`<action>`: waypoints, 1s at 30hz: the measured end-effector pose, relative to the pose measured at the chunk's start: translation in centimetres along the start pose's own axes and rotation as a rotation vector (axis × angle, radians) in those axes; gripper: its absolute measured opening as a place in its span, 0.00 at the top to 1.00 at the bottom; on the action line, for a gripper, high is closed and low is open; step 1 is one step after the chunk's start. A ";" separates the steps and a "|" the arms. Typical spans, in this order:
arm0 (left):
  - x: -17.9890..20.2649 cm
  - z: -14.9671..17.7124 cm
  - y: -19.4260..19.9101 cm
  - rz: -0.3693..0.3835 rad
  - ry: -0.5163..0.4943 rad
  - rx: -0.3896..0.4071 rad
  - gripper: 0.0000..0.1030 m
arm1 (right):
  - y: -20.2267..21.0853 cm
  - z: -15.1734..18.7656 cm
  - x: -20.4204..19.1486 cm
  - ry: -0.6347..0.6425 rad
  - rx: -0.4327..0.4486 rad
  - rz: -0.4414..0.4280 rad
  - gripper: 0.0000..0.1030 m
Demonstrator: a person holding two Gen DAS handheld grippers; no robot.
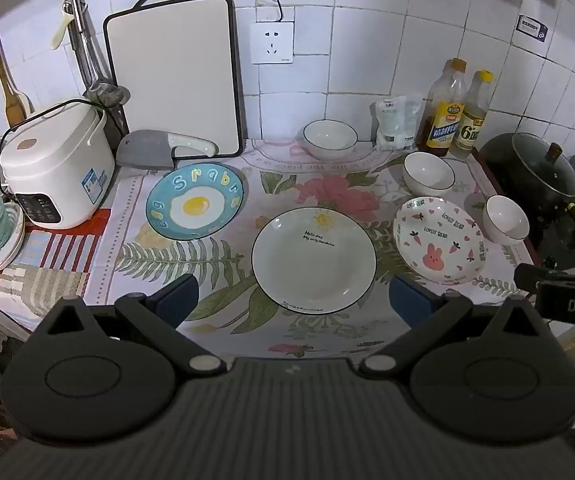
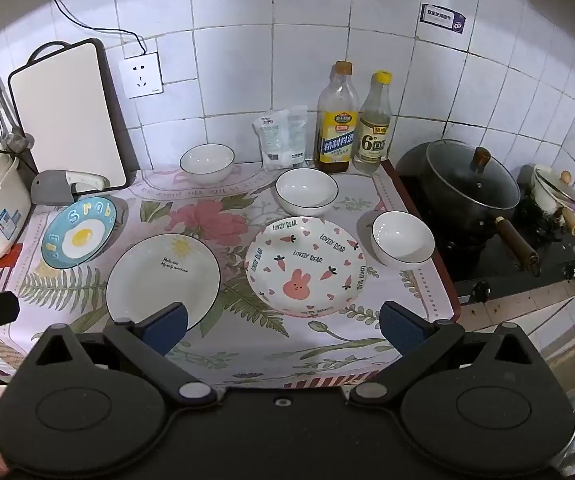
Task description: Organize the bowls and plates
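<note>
We see both tongs wide apart and holding nothing. The left tongs (image 1: 293, 298) hang over the near edge of the sun plate (image 1: 313, 260). The right tongs (image 2: 283, 326) hang just in front of the bunny plate (image 2: 305, 266).

Nothing looks sorted yet. All the dishes lie apart on the flowery cloth (image 2: 223, 344) that covers the bench. The egg plate (image 1: 194, 206) sits on the left, near the rice cooker (image 1: 57, 168). One bowl (image 2: 206, 162) is at the back by the wall, a second bowl (image 2: 306, 190) is behind the bunny plate, and a third bowl (image 2: 402, 236) is on the right, close to the black pot (image 2: 467, 188).

We think the first job is to pick up a plate. It would be good to slide one finger under the rim and squeeze gently, because the plates look smooth, shiny and slippery. They are round and shallow with a raised edge. The bowls are white, deep and round, each with a thin dark line on the rim, so they should fit inside each other. The soft cloth may bunch up if we push.
</note>
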State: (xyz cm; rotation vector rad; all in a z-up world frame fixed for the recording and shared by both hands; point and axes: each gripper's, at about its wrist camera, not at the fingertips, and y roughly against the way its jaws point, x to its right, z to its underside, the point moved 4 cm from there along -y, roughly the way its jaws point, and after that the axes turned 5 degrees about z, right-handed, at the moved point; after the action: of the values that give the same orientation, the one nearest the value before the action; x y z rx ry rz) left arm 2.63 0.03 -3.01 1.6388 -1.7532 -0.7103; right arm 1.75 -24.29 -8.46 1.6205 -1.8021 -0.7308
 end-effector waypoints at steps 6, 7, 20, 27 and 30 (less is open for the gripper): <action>-0.1 -0.1 -0.1 0.002 0.014 0.001 0.02 | -0.2 0.0 0.3 0.007 -0.003 0.005 0.00; -0.1 0.0 -0.2 0.004 0.015 0.000 0.02 | -0.3 -0.1 0.3 0.008 -0.003 0.006 0.00; 0.0 -0.1 0.3 0.005 0.017 0.016 0.02 | -0.4 -0.4 0.2 0.014 0.010 0.016 0.00; -0.3 0.2 0.0 0.018 0.020 0.000 0.02 | -0.5 -0.4 -0.1 0.020 0.004 0.022 0.00; -0.6 0.2 -0.4 0.024 0.025 -0.013 0.02 | -0.5 -0.3 -0.1 0.021 0.002 0.025 0.00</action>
State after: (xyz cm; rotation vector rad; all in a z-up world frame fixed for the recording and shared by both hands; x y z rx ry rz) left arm 2.76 0.59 -3.54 1.6092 -1.7444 -0.6861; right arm 2.35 -24.22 -8.62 1.5981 -1.8054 -0.6988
